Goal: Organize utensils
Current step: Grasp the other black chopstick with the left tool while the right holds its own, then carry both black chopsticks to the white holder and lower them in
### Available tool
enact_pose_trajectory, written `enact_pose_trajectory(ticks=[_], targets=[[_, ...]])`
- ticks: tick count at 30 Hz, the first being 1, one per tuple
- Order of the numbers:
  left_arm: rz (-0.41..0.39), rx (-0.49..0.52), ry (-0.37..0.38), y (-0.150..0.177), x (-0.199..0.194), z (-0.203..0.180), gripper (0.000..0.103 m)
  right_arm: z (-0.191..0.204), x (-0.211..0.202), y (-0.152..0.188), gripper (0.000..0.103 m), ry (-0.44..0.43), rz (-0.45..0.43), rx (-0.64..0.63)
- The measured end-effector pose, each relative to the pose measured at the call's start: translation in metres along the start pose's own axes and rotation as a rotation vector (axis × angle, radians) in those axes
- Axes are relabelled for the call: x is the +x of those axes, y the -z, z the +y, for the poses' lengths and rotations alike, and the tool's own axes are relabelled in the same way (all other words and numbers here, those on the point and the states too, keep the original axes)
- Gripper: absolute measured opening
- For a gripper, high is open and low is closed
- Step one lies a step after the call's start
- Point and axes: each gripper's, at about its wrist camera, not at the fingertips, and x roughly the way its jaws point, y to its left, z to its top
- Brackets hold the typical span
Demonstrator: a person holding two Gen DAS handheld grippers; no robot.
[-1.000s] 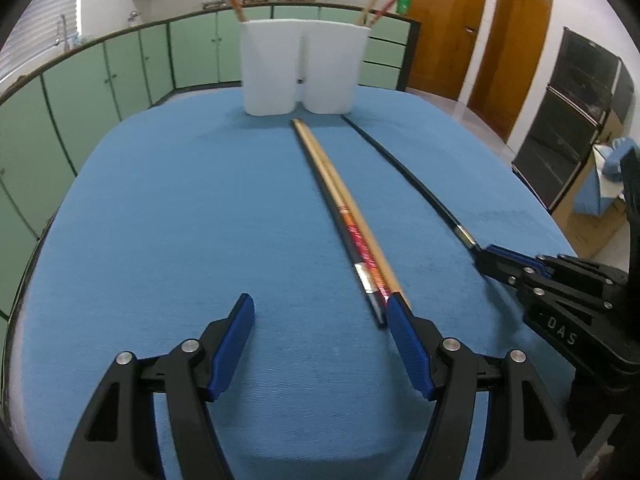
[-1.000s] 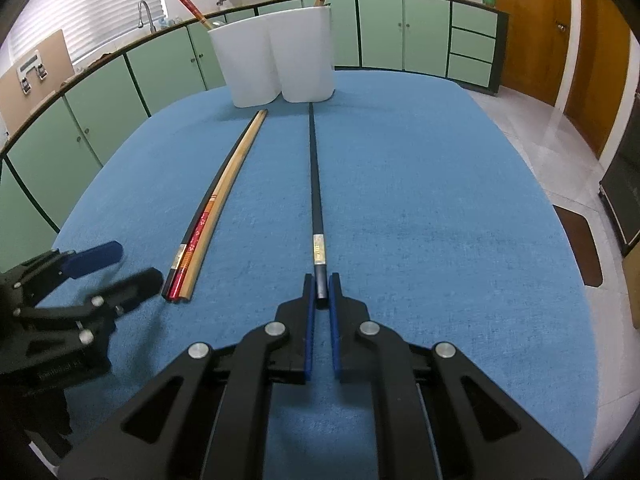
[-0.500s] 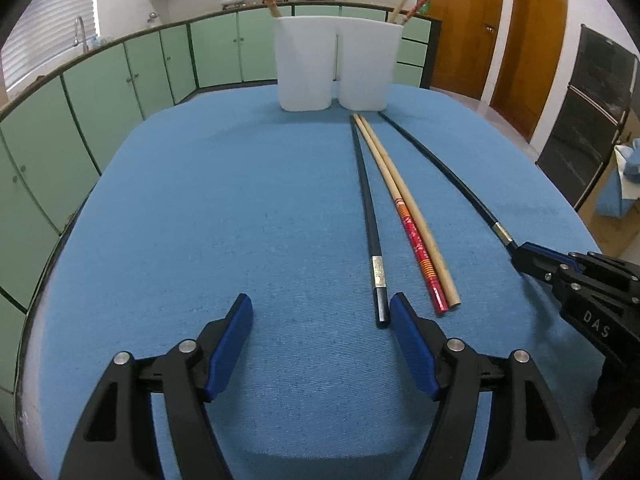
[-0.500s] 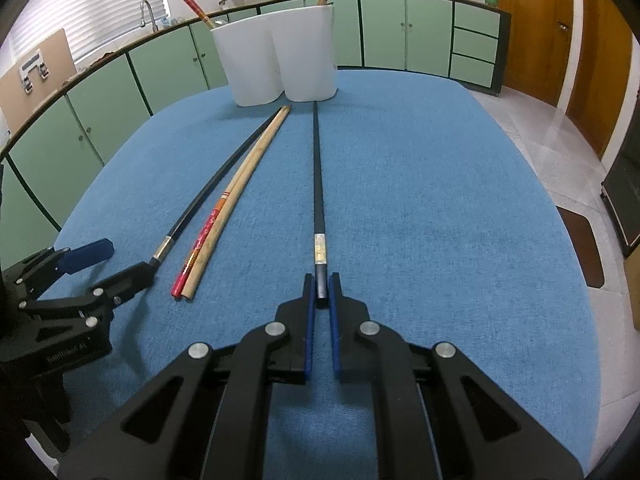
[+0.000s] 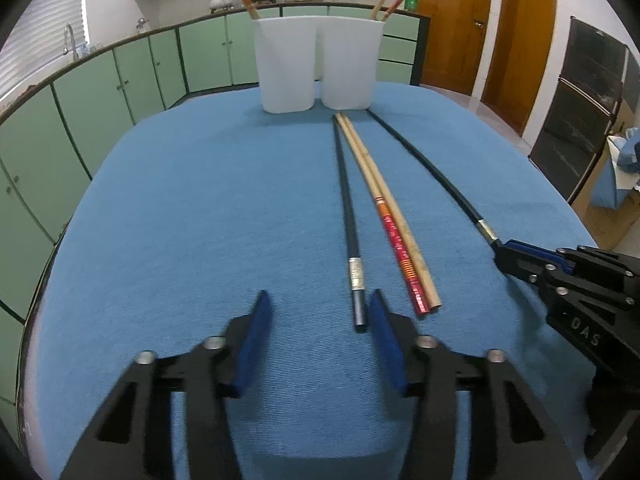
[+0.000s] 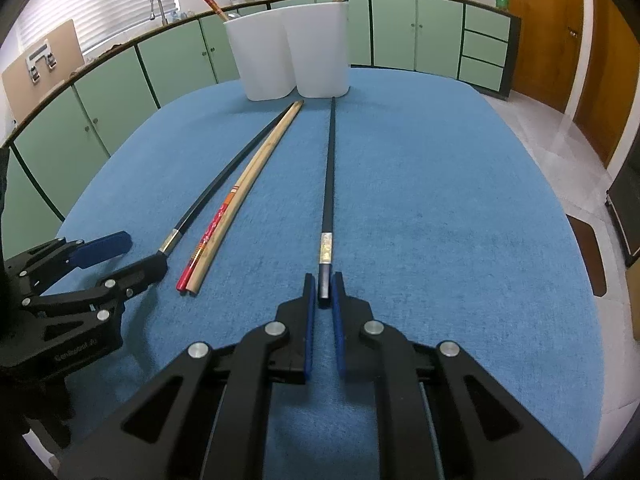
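Observation:
Several chopsticks lie lengthwise on the blue table. My left gripper is open; the near end of a black chopstick lies just inside its right finger. A red chopstick and a wooden chopstick lie side by side to its right. My right gripper is shut on the near end of a second black chopstick, low over the cloth. Two joined white holders stand at the far end with chopsticks in them.
The table has a blue cloth and rounded edges. Green cabinets curve behind it. Wooden doors and a dark oven unit stand to the right. The holders also show in the right wrist view.
My left gripper has shifted left and forward, bringing the black chopstick's end just inside its right finger, and its jaws have narrowed somewhat. My right gripper has stayed shut on its chopstick.

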Motion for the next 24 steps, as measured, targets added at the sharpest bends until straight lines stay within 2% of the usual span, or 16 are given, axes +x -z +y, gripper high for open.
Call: enact_pose_trajectory(ticks=[1, 4, 5, 12, 18, 24], targets=[[-0.002, 0.007, 0.01, 0.0, 0.0, -0.003, 0.027, 0.0, 0.0, 0.0, 0.01, 0.001, 0.0, -0.001], [-0.005, 0.028, 0.023, 0.0, 0.0, -0.01, 0.008, 0.001, 0.001, 0.0, 0.007, -0.001, -0.001, 0.003], [-0.005, 0.031, 0.026, 0.0, 0.0, -0.012, 0.007, 0.0, 0.001, 0.0, 0.007, -0.004, -0.001, 0.006], [-0.018, -0.004, 0.037, -0.001, -0.007, -0.007, 0.006, -0.004, -0.008, -0.002, 0.006, -0.014, -0.029, 0.016], [-0.099, -0.009, 0.033, -0.013, -0.04, -0.003, 0.006, -0.005, -0.035, -0.016, 0.006, -0.002, -0.106, -0.015], [-0.213, -0.016, 0.025, -0.033, -0.081, 0.004, 0.006, -0.007, -0.064, -0.037, 0.006, -0.014, -0.182, -0.022]])
